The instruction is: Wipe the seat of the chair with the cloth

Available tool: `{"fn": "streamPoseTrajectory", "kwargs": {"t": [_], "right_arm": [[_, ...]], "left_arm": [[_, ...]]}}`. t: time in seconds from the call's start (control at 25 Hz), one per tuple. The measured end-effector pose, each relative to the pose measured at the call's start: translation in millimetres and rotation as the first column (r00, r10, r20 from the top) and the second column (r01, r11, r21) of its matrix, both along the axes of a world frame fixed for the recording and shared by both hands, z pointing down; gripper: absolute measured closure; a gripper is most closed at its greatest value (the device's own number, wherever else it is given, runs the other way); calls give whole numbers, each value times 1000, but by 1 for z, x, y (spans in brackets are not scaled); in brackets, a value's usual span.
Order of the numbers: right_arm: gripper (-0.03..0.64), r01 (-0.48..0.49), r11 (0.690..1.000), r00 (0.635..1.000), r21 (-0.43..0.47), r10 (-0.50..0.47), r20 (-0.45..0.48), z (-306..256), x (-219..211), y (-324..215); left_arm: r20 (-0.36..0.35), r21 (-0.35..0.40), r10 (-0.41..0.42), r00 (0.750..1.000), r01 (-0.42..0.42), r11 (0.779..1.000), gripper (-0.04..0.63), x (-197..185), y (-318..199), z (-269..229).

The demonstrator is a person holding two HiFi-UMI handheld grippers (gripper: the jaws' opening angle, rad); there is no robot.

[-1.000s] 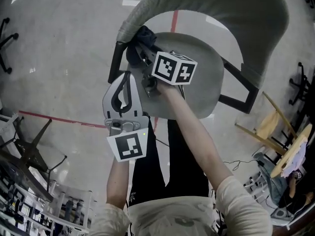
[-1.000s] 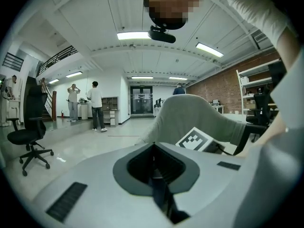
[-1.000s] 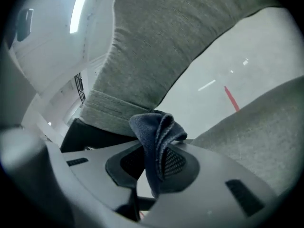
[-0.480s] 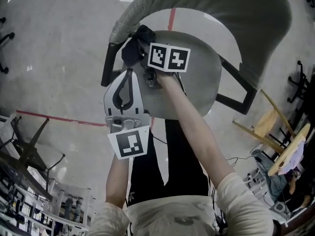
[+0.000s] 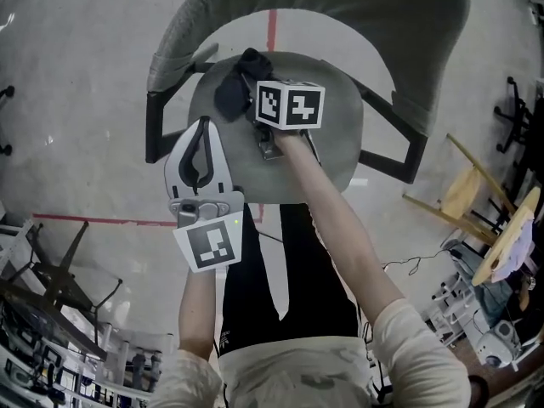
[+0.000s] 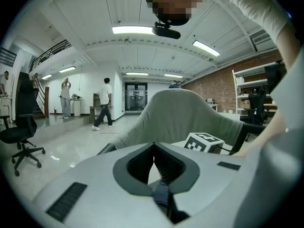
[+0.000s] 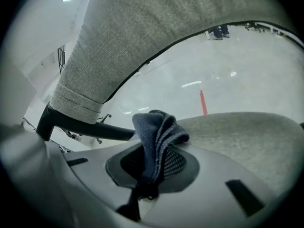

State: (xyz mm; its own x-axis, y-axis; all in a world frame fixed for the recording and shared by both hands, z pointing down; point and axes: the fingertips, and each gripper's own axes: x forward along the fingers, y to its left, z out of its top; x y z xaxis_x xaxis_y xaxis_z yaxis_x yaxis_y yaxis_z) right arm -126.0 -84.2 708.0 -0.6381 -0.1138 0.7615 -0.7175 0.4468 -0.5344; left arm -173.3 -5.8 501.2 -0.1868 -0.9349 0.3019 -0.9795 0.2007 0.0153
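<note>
1. Cloth point(image 5: 235, 88): a dark blue, bunched piece lying at the far left part of the chair seat point(image 5: 333, 143), close to where the left armrest point(image 5: 153, 127) meets the curved grey backrest point(image 5: 340, 7).
2. Right gripper point(image 7: 151, 152): its jaws are clamped on the cloth, which stands up between them in a folded wad and spills over the tips towards the backrest.
3. From the right gripper view, the cloth's free end seems to rest on the grey fabric of the seat, though the contact itself is hidden behind the jaws.
4. Right arm: stretched out across the middle of the seat from the near side, with the marker cube point(image 5: 289, 105) just right of the cloth.
5. Left gripper point(image 5: 202, 127): jaws pressed together at the tips with nothing between them, held over the near left edge of the seat, apart from the cloth.
6. Floor: pale and glossy, with a red line point(image 5: 110, 221) running left of the person's legs.
</note>
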Motion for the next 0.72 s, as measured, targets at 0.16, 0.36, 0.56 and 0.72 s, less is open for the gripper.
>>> {"fn": "streamPoseTrajectory", "kwargs": {"t": [0.16, 0.36, 0.56, 0.72], "right_arm": [[560, -15, 999, 996, 38, 18, -87, 1, 38, -10], [560, -32, 993, 986, 117, 50, -156, -4, 88, -31], [560, -15, 981, 965, 194, 65, -253, -3, 145, -51], [560, -31, 973, 943, 230, 105, -316, -4, 182, -63]], "left_arm": [[-3, 8, 35, 999, -35, 999, 580, 12, -10, -3], [-3, 16, 86, 996, -86, 996, 580, 33, -27, -6], [3, 13, 136, 991, -136, 991, 580, 56, -40, -6], [31, 3, 175, 984, -175, 985, 580, 71, -45, -7]]}}
